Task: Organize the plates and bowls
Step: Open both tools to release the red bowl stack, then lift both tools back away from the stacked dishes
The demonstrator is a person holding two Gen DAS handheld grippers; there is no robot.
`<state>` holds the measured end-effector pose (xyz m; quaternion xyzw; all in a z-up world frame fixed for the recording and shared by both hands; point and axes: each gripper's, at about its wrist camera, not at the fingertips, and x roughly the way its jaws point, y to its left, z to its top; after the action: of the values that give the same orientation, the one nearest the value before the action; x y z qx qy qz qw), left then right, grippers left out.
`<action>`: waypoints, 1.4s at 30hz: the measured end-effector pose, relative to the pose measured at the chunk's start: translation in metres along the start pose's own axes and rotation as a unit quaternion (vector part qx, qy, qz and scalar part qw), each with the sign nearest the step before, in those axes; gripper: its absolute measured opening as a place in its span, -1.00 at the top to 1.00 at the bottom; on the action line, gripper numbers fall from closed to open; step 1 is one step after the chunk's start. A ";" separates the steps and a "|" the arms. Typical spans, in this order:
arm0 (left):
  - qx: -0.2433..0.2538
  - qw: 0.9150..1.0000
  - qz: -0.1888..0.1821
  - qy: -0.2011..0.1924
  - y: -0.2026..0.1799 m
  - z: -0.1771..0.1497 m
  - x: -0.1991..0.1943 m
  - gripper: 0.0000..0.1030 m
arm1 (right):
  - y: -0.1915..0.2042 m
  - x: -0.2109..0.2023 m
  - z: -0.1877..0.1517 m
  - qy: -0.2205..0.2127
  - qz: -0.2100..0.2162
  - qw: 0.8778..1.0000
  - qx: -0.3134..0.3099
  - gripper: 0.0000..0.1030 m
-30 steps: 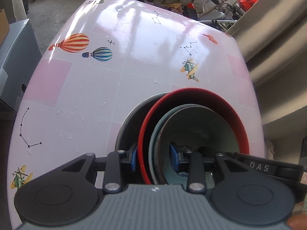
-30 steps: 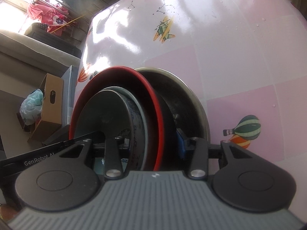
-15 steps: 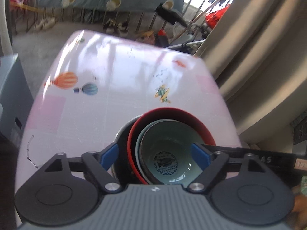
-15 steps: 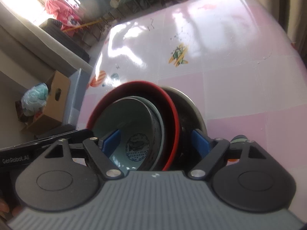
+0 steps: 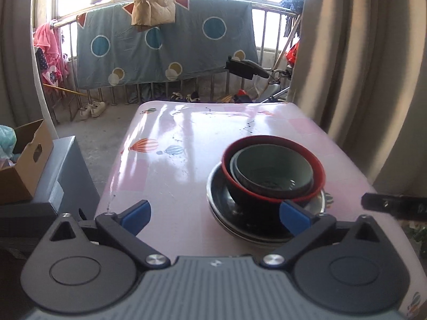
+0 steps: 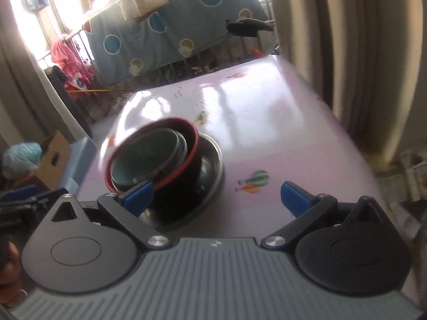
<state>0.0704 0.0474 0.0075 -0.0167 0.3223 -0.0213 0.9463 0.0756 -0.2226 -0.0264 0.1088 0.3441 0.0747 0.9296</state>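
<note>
A stack stands on the pink table [image 5: 181,165]: a grey-green bowl [image 5: 275,168] inside a red-rimmed black bowl [image 5: 315,165], on a metal plate [image 5: 221,205]. My left gripper [image 5: 213,214] is open and empty, pulled back from the stack, which lies to its front right. In the right wrist view the same grey-green bowl [image 6: 144,157], red-rimmed bowl [image 6: 186,157] and metal plate [image 6: 213,160] sit to the front left of my right gripper [image 6: 216,198], which is open and empty.
A cardboard box [image 5: 24,165] and a grey bin [image 5: 66,176] stand left of the table. Beige curtains [image 5: 360,66] hang close on the right. A railing with a blue spotted blanket [image 5: 165,45] is beyond the far edge. The other gripper's tip [image 5: 392,205] shows at the right.
Both grippers were shut on the stack's rims a second ago. They opened, let the stack go, and drew back and up. The stack stays on the table.
</note>
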 end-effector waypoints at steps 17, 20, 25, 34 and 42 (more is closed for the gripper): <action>-0.018 0.995 0.083 0.060 0.000 -0.032 0.006 -1.00 | 0.049 -0.019 -0.044 -0.014 -0.080 0.994 -0.070 -0.98; -0.033 0.993 0.091 0.071 0.002 -0.029 0.012 -1.00 | 0.055 -0.017 -0.045 -0.011 -0.077 0.994 -0.080 -0.98; -0.038 0.991 0.097 0.083 0.002 -0.024 0.016 -1.00 | 0.056 -0.004 -0.043 0.009 -0.084 0.993 -0.085 -0.98; -0.036 0.990 0.102 0.088 -0.001 -0.016 0.017 -1.00 | 0.056 0.008 -0.040 0.018 -0.084 0.993 -0.076 -0.98; -0.043 0.990 0.094 0.098 -0.001 -0.016 0.018 -1.00 | 0.052 0.007 -0.037 0.019 -0.081 0.994 -0.067 -0.98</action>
<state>0.0752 0.0454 -0.0161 -0.0249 0.4140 0.0802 0.9064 0.0538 -0.1648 -0.0449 0.0166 0.3637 0.0240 0.9311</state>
